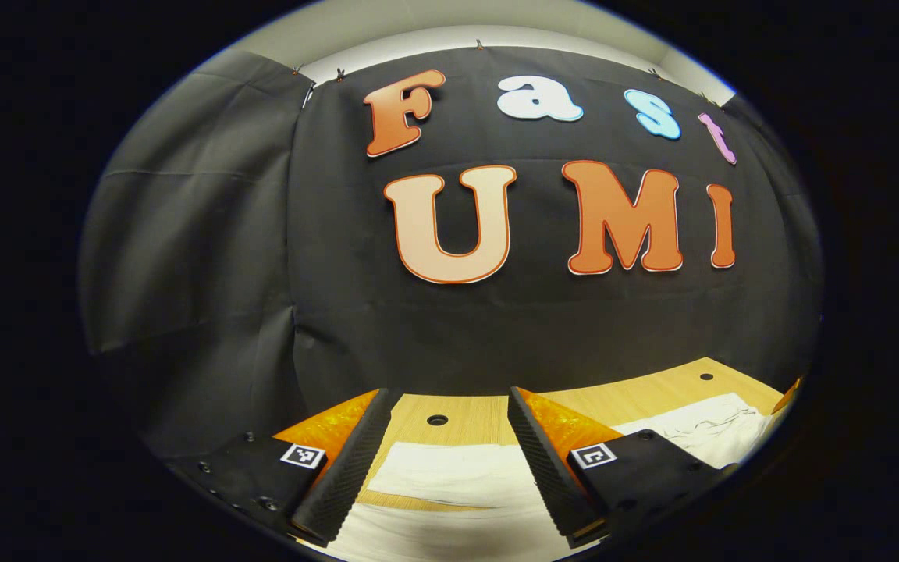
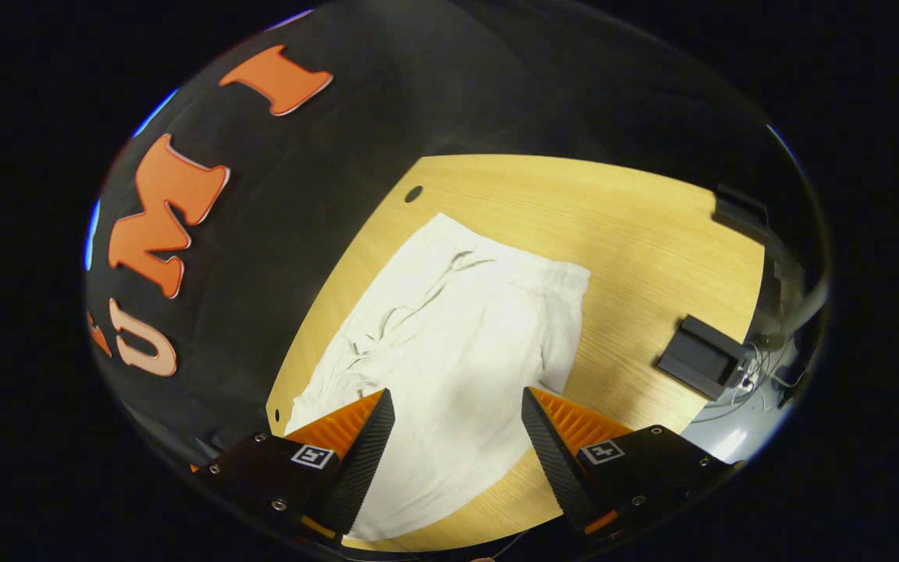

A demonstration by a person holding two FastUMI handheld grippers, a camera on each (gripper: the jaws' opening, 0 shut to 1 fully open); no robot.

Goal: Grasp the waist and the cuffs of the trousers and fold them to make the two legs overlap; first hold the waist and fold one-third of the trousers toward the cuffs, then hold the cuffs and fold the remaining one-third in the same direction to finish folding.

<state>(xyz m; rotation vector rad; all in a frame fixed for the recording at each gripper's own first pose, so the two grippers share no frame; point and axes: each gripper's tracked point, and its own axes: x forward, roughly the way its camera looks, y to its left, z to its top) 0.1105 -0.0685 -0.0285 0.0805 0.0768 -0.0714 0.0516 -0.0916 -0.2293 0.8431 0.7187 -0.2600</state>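
Observation:
White trousers (image 2: 457, 336) lie spread on the wooden table (image 2: 652, 234) in the right gripper view, waistband toward the far right, creased along the left side. My right gripper (image 2: 457, 425) hovers above them, open, nothing between its fingers. In the left gripper view the trousers (image 1: 457, 476) show as a flat white strip below and between the fingers, with a rumpled part (image 1: 707, 433) off to the right. My left gripper (image 1: 445, 437) is open, low over the cloth near the table's back edge.
A black block (image 2: 699, 355) sits at the table's right edge with cables beside it. Another dark block (image 2: 738, 211) stands at the far right corner. Round holes (image 1: 437, 420) pierce the tabletop near the black cloth wall (image 1: 340, 297).

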